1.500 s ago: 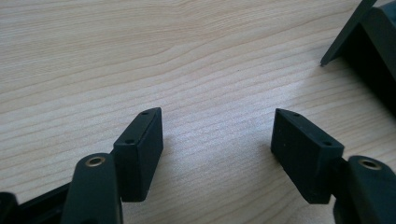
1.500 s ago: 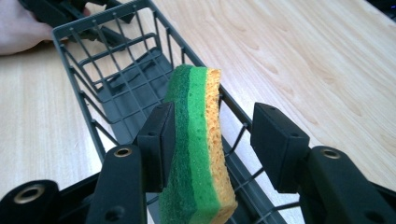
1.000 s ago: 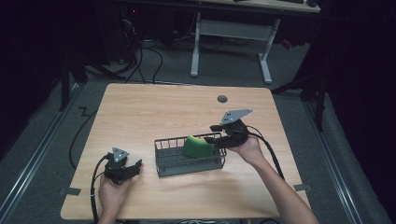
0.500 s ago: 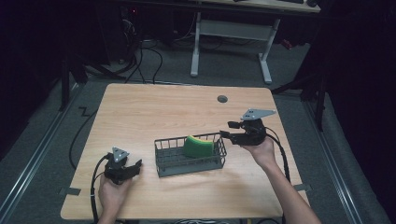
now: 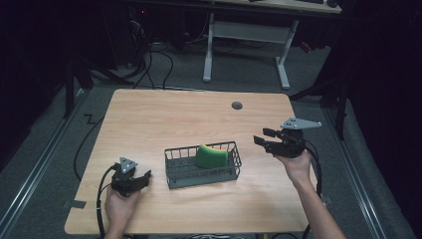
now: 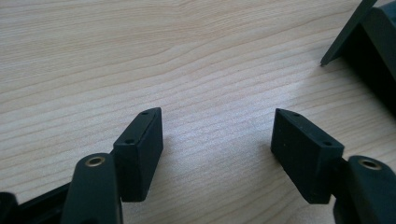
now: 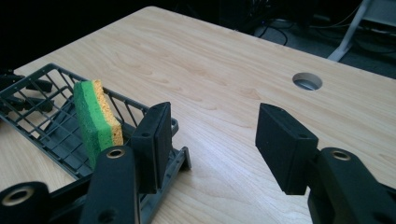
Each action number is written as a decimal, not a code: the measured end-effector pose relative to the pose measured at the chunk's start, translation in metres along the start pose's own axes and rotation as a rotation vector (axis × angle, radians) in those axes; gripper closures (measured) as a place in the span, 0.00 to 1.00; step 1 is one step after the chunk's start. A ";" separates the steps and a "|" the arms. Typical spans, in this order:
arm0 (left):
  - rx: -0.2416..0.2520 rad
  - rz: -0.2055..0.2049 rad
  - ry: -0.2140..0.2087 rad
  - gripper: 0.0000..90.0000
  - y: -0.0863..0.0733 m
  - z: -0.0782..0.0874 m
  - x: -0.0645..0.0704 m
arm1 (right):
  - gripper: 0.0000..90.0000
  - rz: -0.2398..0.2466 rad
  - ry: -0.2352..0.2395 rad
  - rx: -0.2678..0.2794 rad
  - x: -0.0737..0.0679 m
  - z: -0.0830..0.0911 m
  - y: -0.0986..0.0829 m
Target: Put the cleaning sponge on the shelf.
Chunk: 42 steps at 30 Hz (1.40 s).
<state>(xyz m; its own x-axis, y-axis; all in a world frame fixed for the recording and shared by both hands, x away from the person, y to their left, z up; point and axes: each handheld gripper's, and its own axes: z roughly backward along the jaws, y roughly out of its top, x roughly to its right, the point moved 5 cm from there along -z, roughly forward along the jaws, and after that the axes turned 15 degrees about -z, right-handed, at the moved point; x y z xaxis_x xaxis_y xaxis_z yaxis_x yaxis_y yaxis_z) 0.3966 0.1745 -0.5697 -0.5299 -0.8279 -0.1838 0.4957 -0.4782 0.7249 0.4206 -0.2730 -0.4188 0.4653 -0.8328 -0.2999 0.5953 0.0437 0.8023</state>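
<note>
High view. Tabletop: light wood, round cable hole near far edge. Wire basket: dark grey, near centre, slightly toward near edge. Sponge: green with yellow layer, standing on edge inside basket, in its right half. Left tongs: near front left of tabletop, held in left hand, low over the wood, pointing right toward basket, well apart from it; black cable looping off near edge. Right tongs: to right of basket, raised above tabletop, held in right hand, pointing left toward basket, clear of its rim; grey three-cornered plate on top. Second table frame with white legs on floor beyond.

Left gripper view. Left tongs: wide apart, nothing between, bare wood grain of tabletop below. Dark corner of basket at upper right, apart from tongs.

Right gripper view. Right tongs: wide apart, nothing held. Basket at left, its near corner just beyond left jaw. Sponge upright in basket, green face left, yellow face right, leaning against the basket's end wall. Cable hole beyond on tabletop.
</note>
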 end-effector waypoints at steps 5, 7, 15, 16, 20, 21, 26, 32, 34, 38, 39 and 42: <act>0.000 0.000 -0.001 0.38 0.000 0.000 0.000 | 0.51 -0.033 -0.026 0.009 0.011 0.008 -0.008; 0.000 0.000 -0.001 0.39 0.000 0.000 0.000 | 0.51 -0.050 -0.031 0.021 0.015 0.014 -0.011; 0.000 0.000 -0.001 0.38 0.000 0.000 0.000 | 0.51 -0.101 -0.079 0.052 0.030 0.030 -0.026; 0.001 0.001 -0.001 0.38 0.000 0.000 0.000 | 0.51 -0.108 -0.085 0.057 0.032 0.032 -0.028; 0.001 0.001 -0.001 0.39 0.000 0.000 0.000 | 0.51 -0.131 -0.097 0.066 0.038 0.037 -0.036; 0.000 0.001 -0.001 0.39 0.000 0.000 0.000 | 0.51 -0.134 -0.102 0.069 0.039 0.038 -0.038; 0.000 0.000 -0.001 0.38 0.000 0.000 0.000 | 0.51 -0.164 -0.113 0.079 0.046 0.043 -0.049; 0.000 0.000 -0.001 0.38 0.000 0.000 0.000 | 0.51 -0.182 -0.136 0.080 0.053 0.046 -0.063; 0.000 0.000 -0.002 0.38 0.000 0.000 0.000 | 0.51 -0.185 -0.145 0.081 0.054 0.047 -0.068; 0.000 0.000 -0.001 0.38 0.000 0.000 0.000 | 0.51 -0.192 -0.155 0.080 0.056 0.046 -0.077; 0.000 0.000 -0.001 0.38 0.000 0.000 0.000 | 0.51 -0.192 -0.155 0.077 0.057 0.045 -0.080; 0.000 0.000 -0.001 0.38 0.000 0.000 0.000 | 0.51 -0.201 -0.159 0.074 0.058 0.044 -0.086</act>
<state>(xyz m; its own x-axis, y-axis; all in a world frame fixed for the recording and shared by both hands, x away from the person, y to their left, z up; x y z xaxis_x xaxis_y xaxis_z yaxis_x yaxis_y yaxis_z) 0.3966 0.1745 -0.5697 -0.5308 -0.8275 -0.1831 0.4955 -0.4783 0.7251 0.3677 -0.3496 -0.4828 0.2298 -0.8972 -0.3771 0.6134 -0.1673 0.7719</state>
